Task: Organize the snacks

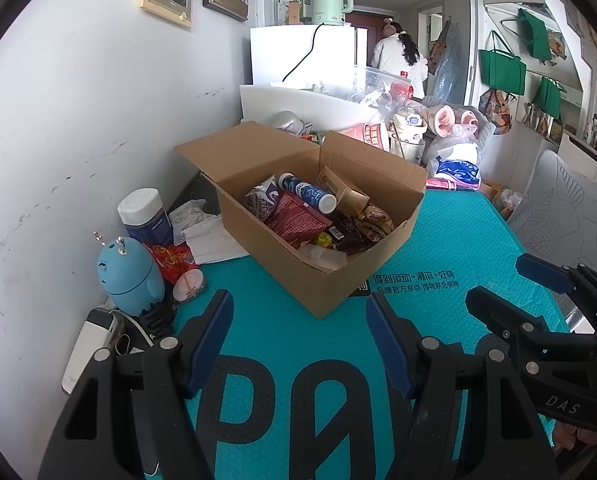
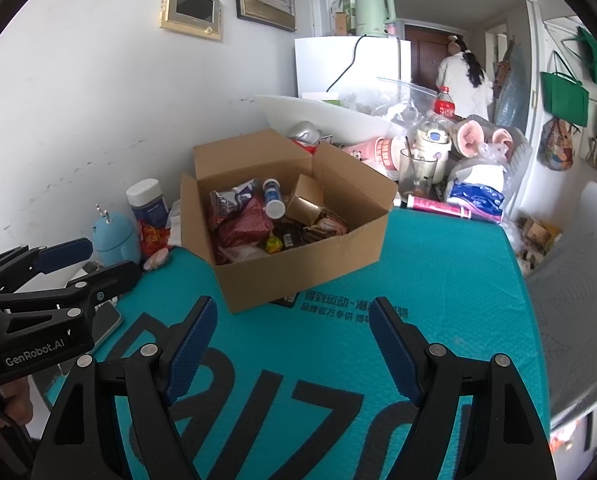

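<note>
Brown cardboard box (image 1: 314,216) stands open on the teal mat (image 1: 450,248), full of snacks. Left of the box are a blue jar (image 1: 144,216) and a round blue gadget (image 1: 128,276). In the box, the red foil packet (image 1: 298,220) looks soft and light, best pinched at an edge; the white tube (image 1: 308,192) seems stiff and slippery. In front of the box, left gripper (image 1: 300,312) and right gripper (image 2: 292,316) hover wide and empty. Behind the box, clutter, a white fridge (image 1: 298,52), a person.

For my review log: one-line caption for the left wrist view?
Open left tongs hover over teal mat, facing an open cardboard box of snacks.
</note>
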`<state>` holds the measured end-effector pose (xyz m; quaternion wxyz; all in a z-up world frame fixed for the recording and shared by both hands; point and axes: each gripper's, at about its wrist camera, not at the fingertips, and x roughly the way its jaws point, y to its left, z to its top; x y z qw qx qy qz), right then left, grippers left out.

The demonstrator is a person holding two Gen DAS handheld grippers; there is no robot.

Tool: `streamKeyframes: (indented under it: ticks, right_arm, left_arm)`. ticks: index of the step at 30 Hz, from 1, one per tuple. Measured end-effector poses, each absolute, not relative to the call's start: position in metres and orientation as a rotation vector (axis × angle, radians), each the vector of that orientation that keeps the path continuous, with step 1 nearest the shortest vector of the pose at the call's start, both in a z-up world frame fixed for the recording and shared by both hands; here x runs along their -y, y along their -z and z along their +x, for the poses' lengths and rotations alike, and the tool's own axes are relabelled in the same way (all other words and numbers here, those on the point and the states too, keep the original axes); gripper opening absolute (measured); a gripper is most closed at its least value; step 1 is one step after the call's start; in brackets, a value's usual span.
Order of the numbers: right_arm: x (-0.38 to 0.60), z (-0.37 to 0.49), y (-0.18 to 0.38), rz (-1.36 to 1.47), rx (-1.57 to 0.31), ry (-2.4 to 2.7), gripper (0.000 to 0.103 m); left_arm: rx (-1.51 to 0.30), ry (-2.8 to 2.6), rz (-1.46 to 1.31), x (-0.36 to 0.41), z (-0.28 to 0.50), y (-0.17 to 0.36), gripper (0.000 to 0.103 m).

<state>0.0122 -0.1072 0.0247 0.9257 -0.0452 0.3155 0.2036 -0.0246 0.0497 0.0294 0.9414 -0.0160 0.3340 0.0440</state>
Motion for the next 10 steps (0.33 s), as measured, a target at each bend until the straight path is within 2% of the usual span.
streamKeyframes:
  ticks: [10]
  right_arm:
    - [0.1061,0.0133,-0.0211,-0.096,-0.656,-0.413,0.079]
  left_arm:
    - [-0.689,-0.091,-0.029,-0.0511,-0.0205,-0.0257,0.068]
